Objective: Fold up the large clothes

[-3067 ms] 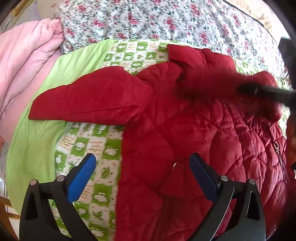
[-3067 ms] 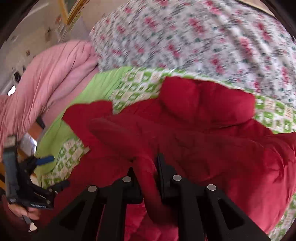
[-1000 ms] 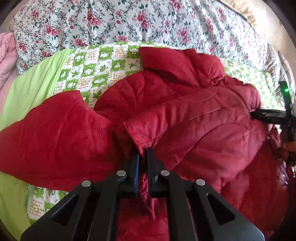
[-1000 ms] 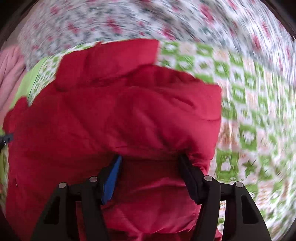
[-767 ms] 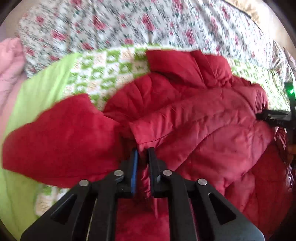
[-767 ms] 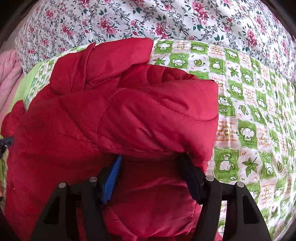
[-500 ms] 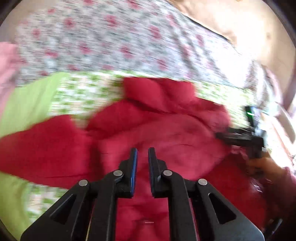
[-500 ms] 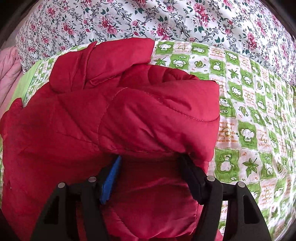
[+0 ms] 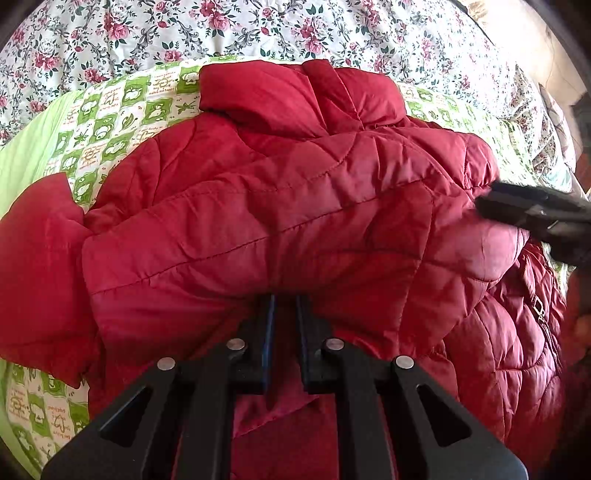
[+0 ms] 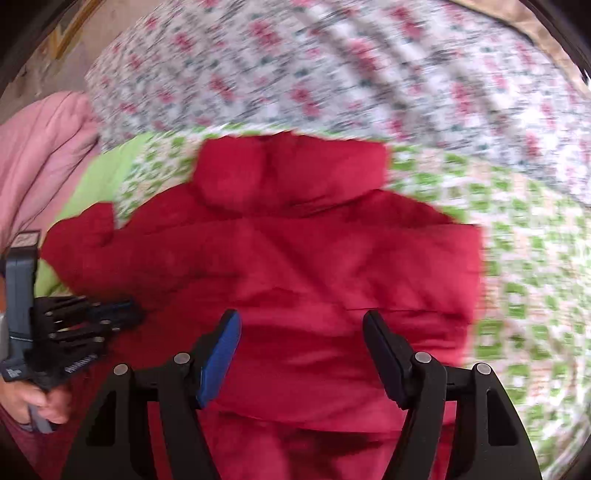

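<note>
1. A bed filled both views, covered by a rose-print sheet [image 9: 258, 33]; over it lay a green-and-white checked blanket [image 9: 122, 107] with a plain lime border.
2. A pink quilt [image 10: 40, 155] was bunched at the left edge.
3. The writing in the blanket's squares was too small to read.
4. The red quilted jacket [image 9: 295, 206] lay on the checked blanket, a sleeve folded across its body.
5. The left gripper [image 9: 282, 306] was closed narrow, its tips at the sleeve's edge.
6. The right gripper [image 10: 301, 332] stood wide, holding nothing, above the jacket.
</note>
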### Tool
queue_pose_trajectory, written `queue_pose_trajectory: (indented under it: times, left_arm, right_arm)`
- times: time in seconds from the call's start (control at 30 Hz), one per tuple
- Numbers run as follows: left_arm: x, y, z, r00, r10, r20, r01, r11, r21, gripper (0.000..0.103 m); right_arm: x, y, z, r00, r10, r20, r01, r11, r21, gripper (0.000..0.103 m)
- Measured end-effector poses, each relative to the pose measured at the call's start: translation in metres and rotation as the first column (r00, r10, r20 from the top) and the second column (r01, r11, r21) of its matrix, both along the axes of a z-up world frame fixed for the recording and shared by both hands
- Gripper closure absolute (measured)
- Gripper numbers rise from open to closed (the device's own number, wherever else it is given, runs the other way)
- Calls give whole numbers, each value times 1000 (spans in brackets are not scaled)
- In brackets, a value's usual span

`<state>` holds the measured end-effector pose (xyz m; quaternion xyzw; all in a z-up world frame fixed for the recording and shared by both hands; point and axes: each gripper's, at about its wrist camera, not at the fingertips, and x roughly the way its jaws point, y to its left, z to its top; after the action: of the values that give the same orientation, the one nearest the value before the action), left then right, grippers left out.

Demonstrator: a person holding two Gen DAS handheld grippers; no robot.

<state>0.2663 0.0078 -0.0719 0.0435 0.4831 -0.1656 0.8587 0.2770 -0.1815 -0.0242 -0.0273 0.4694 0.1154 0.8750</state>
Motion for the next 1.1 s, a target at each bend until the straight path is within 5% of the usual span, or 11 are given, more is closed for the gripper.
queue_pose_trajectory:
  times: [0.17, 0.5, 0.73, 0.93, 1.0, 1.1]
  left_arm:
    - [-8, 12, -1, 1000, -5, -8, 4, 999, -32, 94]
    - [-26, 57, 14, 997, 81, -18, -83, 976, -201, 91]
    - [-44, 110, 28, 978, 208, 16, -202, 964, -172, 75]
    - [-43, 154, 20, 946, 324, -8, -320, 929, -184, 70]
    - [-42, 170, 17, 925, 380, -17, -376, 908, -186, 54]
    - [-37, 199, 14, 877, 479, -36, -477, 860, -182, 53]
  right_arm:
    - [19, 8, -57, 994, -15, -105, 11, 999, -41, 29]
    - [21, 10, -59, 994, -25, -102, 21, 999, -41, 27]
    - [18, 9, -57, 994, -35, -99, 31, 999, -40, 27]
    - [7, 8, -42, 995, -49, -81, 45, 997, -60, 26]
    - [0, 10, -36, 997, -49, -68, 43, 996, -84, 26]
    - [-10, 15, -26, 998, -41, -42, 36, 993, -114, 26]
